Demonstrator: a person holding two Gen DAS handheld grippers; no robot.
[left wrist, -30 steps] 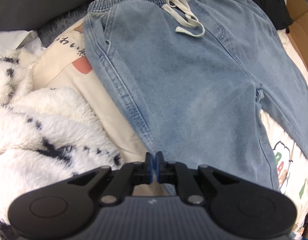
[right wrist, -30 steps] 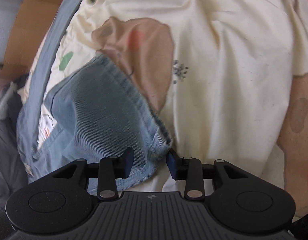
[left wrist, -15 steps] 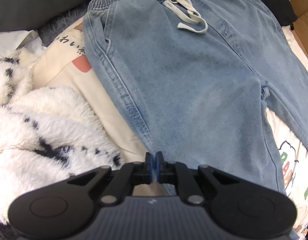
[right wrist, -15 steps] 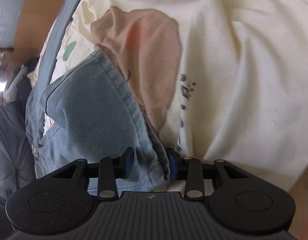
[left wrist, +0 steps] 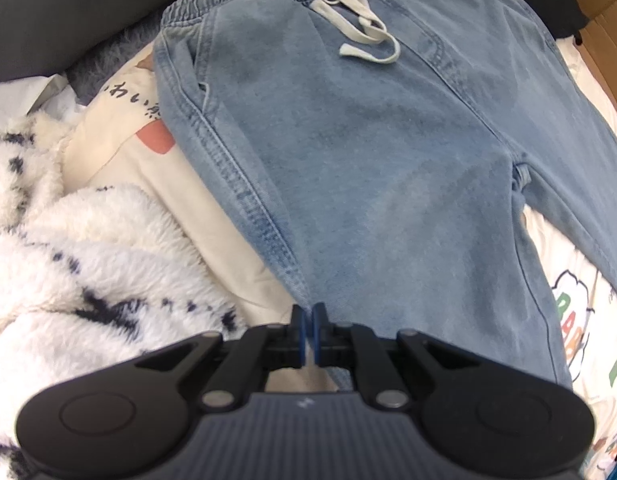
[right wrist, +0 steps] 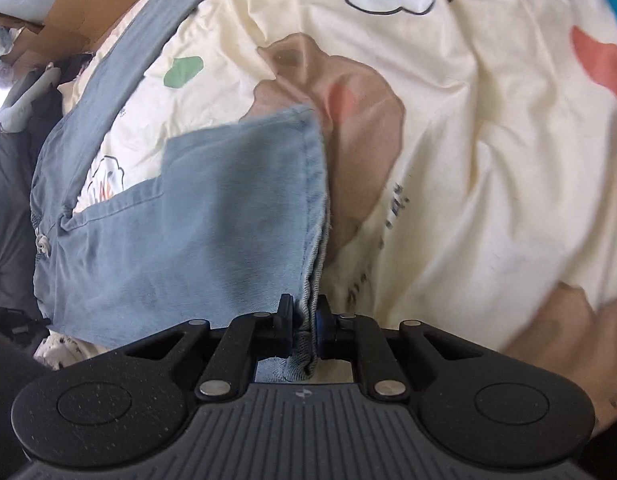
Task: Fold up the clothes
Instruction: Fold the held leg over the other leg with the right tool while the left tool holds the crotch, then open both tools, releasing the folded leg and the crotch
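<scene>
Closing now on the hem of one trouser leg: right gripper (right wrist: 304, 316), whose jaws stood apart around that hem a second earlier, with the leg then lying slack on the sheet and now hanging lifted in a broad flap. Denim clearly caught between the pads, hem edge running straight up from the jaws.

Unchanged over the same second: left gripper (left wrist: 308, 332), pointing straight down at the outer side seam of the jeans (left wrist: 368, 152), jaws drawn almost together. Seam running right up to the fingertips, yet unclear whether any cloth sits between the pads or the tips merely press there. Likely purpose: pinning the near leg while the other hand carries its hem over, for a fold either lengthwise or leg onto leg.

Jeans spread front-up across the middle of the bed, pale blue denim, elastic waistband toward the far edge, white drawstring (left wrist: 356, 20) tied loosely over the front. Legs pointing toward the near edge, one angled off toward the right-hand side.

Bed covered by a cream sheet (right wrist: 488, 160) printed with brown bears, red and green patches and cartoon lettering, rumpled in soft ridges. White fluffy blanket (left wrist: 68, 260) with dark flecks heaped along the left edge. Cardboard box (right wrist: 76, 12) and dark clothing beyond the far side of the bed.
</scene>
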